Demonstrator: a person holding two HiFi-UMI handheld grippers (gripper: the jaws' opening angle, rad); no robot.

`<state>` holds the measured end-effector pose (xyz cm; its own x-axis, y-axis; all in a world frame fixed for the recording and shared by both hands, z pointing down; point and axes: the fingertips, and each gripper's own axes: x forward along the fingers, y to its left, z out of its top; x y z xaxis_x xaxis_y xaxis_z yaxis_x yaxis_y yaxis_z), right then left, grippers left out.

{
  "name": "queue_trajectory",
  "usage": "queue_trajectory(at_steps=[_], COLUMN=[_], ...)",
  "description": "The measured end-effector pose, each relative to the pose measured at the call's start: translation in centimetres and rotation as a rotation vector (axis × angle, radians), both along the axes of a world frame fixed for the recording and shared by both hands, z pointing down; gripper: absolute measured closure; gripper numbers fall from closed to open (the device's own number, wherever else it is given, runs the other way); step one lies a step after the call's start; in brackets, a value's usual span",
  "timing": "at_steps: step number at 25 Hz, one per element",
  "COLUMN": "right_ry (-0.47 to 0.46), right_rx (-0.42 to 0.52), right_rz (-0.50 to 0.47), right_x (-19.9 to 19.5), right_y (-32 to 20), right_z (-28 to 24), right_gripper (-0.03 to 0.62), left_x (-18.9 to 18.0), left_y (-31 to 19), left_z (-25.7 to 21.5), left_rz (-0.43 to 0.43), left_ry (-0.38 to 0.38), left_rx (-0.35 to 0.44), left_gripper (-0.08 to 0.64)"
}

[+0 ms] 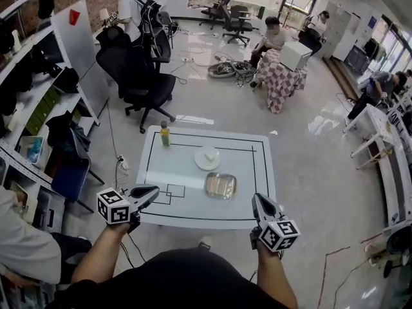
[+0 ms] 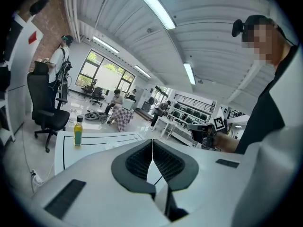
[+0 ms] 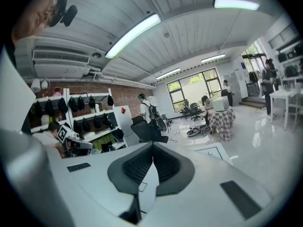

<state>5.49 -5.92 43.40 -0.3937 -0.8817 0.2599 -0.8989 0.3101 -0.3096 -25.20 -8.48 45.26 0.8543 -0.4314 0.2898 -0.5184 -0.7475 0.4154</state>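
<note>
Tray (image 1: 221, 185): a shallow metal tray lies flat on the white desk (image 1: 180, 169), towards the near right part of the top. It sits between the two tools and further in from the desk's near edge than either of them. It touches neither tool.

Left tool (image 1: 153, 190): held at the near left corner of the desk, with the tips pointing inward over the black lines marked on the top. In the left gripper view the left tool (image 2: 152, 148) has its jaws closed tip to tip, and nothing stands between them. The tray lies to its right, near but apart.

Right tool (image 1: 256, 199): held at the near right edge of the desk, with the tips just at the desk rim. In the right gripper view the right tool (image 3: 152, 151) likewise has its jaws pressed together and empty. The tray lies just ahead of it and to its left (this tool is the nearer of the two).

Other items on the desk:
- A white plate (image 1: 198, 163) stands just behind the tray and carries a small white item.
- A small bottle (image 1: 165, 134) of yellow liquid stands upright near the far left corner, well apart from both tools. It also shows in the left gripper view (image 2: 77, 132).
</note>
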Motion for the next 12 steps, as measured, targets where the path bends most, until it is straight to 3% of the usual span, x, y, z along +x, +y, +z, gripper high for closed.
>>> queue_trajectory(at_steps=[2,12], right_ry=[-0.049,-0.057], right_rx=[-0.007,-0.042], right_rz=[-0.007,-0.066], right_x=[1.2,5.0], right_y=[-1.5,-7.0], right_z=[0.2,2.5], right_gripper=[0.578,0.578], left_x=[1.1,6.7], left_y=[-0.9,-4.4], left_z=[0.4,1.5], left_rz=[-0.01,-0.015], left_ry=[-0.006,-0.042], left_rx=[-0.006,-0.008], left_gripper=[0.535,0.535])
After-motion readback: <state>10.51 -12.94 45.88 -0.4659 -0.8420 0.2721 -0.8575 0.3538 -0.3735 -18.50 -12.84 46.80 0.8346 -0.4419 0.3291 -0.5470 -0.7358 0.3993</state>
